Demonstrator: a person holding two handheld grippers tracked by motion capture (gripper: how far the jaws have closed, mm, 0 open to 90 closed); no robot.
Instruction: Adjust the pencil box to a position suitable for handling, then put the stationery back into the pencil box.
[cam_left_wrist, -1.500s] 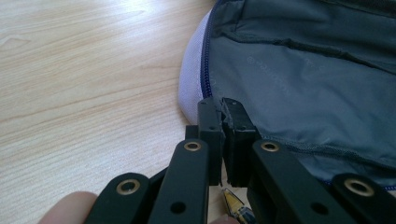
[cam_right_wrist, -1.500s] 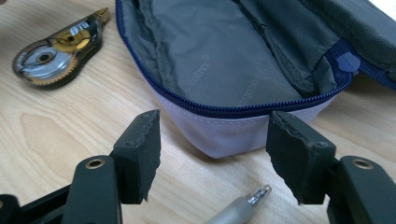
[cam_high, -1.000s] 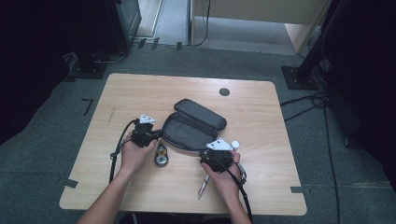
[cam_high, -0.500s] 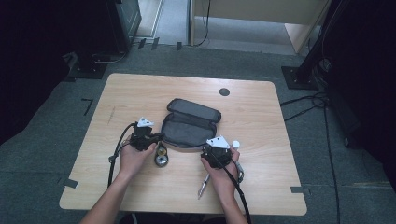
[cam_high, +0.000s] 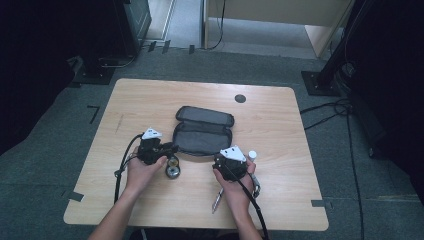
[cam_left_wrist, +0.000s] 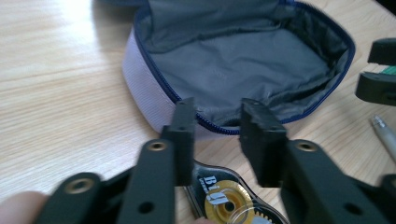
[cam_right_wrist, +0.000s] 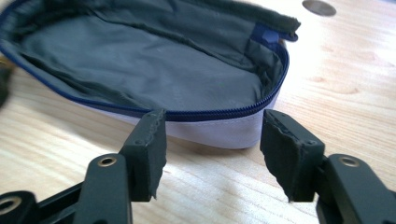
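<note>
Pouch: we see the open dark pouch (cam_high: 202, 132) at the middle of the high view, its lid folded back toward the top of the frame, its grey lining bare and its blue zipper running round the rim

Tabletop: the pale wooden tabletop (cam_high: 280, 125) carries everything; a dark round disc (cam_high: 240, 98) sits in it toward the upper right

Left tongs: we find the left tongs (cam_high: 172, 148) left of centre in the high view, just beside the pouch's near left corner; in the left gripper view (cam_left_wrist: 217, 126) the jaws stand apart, they have just been opening, and nothing is between them; the pouch's zipper edge lies right behind the tips

Right tongs: the right tongs (cam_high: 222, 156) sit lower right of centre in the high view, near the pouch's near right end; in the right gripper view (cam_right_wrist: 212, 140) the jaws stand wide apart, they have just been opening a little, and nothing is gripped; the pouch's pale side wall lies beyond the gap

Tape roller: a clear correction tape roller (cam_left_wrist: 229, 203) with a gold wheel lies on the wood under the left tongs, at the bottom of that view

Pen: a silver pen (cam_high: 217, 200) lies below the right hand, lower centre of the high view

White cap: a small white cap (cam_high: 252, 155) stands just right of the right tongs
</note>
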